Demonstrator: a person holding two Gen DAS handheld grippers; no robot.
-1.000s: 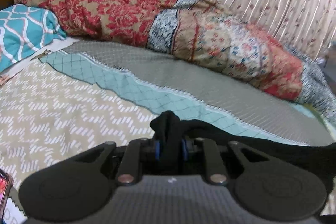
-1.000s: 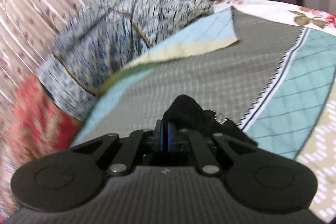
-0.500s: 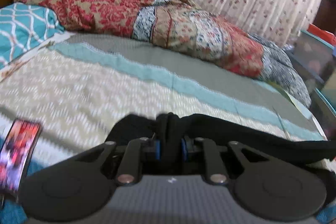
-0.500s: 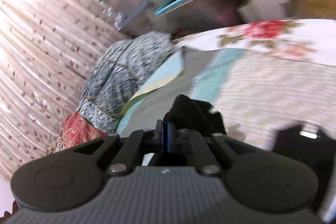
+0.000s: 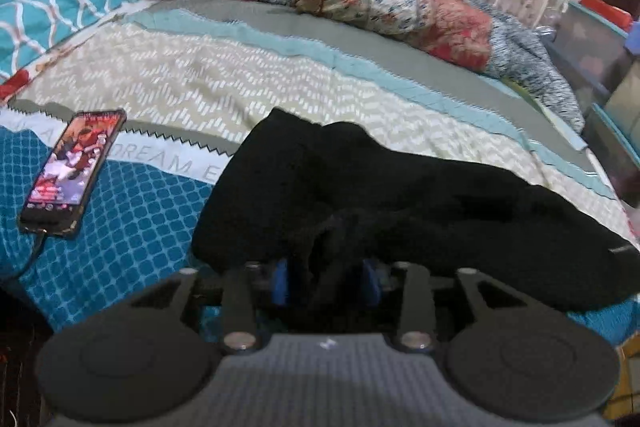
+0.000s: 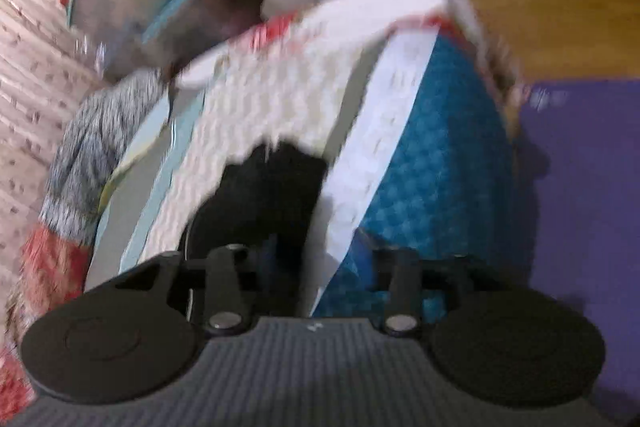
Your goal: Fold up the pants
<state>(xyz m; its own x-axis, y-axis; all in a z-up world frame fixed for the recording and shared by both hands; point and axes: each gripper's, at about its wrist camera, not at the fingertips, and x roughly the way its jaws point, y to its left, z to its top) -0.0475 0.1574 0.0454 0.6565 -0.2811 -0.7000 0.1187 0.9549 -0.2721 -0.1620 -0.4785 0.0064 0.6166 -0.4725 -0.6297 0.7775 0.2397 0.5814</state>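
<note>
Pants (image 5: 400, 195) down on bed (image 5: 224, 87), bunched, doubled once by look, not squared. Left gripper (image 5: 326, 281) jaws parted, cloth bunched between, grip likely loosening. Right gripper (image 6: 308, 267) blurred: jaws apart, apparently empty. Left: smoothing, further folds.

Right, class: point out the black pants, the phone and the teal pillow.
black pants (image 5: 400, 187), left wrist view, middle of the cloth.
phone (image 5: 72, 167), left wrist view, centre of its lit screen.
teal pillow (image 5: 52, 7), left wrist view, its patterned face.
</note>
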